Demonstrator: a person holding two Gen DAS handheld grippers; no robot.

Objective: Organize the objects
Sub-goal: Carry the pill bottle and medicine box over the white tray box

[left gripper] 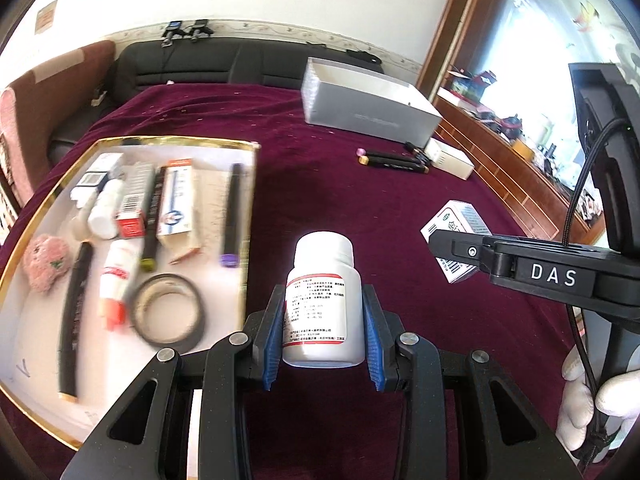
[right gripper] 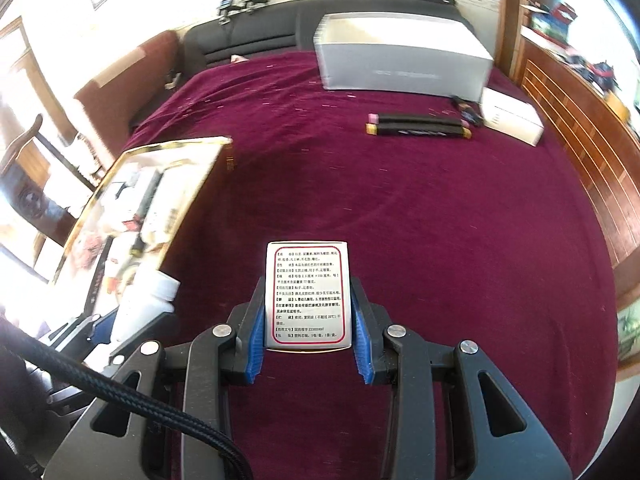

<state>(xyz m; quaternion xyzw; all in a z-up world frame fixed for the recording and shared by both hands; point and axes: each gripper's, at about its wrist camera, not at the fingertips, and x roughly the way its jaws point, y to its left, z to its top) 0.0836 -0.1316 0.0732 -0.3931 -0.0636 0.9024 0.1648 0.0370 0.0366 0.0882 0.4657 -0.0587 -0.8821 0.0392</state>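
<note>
My left gripper point(left gripper: 323, 336) is shut on a white pill bottle point(left gripper: 324, 300) with a printed label, held above the dark red cloth. Left of it lies a gold-rimmed white tray point(left gripper: 168, 141) holding several markers, small boxes, tubes, a pink plush piece and a black tape ring point(left gripper: 170, 318). My right gripper point(right gripper: 308, 338) is shut on a small white medicine box point(right gripper: 307, 294) with a red-framed text panel. In the left wrist view that box point(left gripper: 456, 220) shows at the right, clamped in the right gripper's fingers. The bottle point(right gripper: 146, 306) appears at the lower left of the right wrist view.
A large grey box point(left gripper: 372, 104) stands at the far side of the red-clothed table point(right gripper: 400, 220). Two black markers point(right gripper: 416, 126) and a small white box point(right gripper: 512, 118) lie in front of it. A wooden cabinet point(right gripper: 580, 140) runs along the right. A gloved hand point(left gripper: 600, 396) grips the right tool.
</note>
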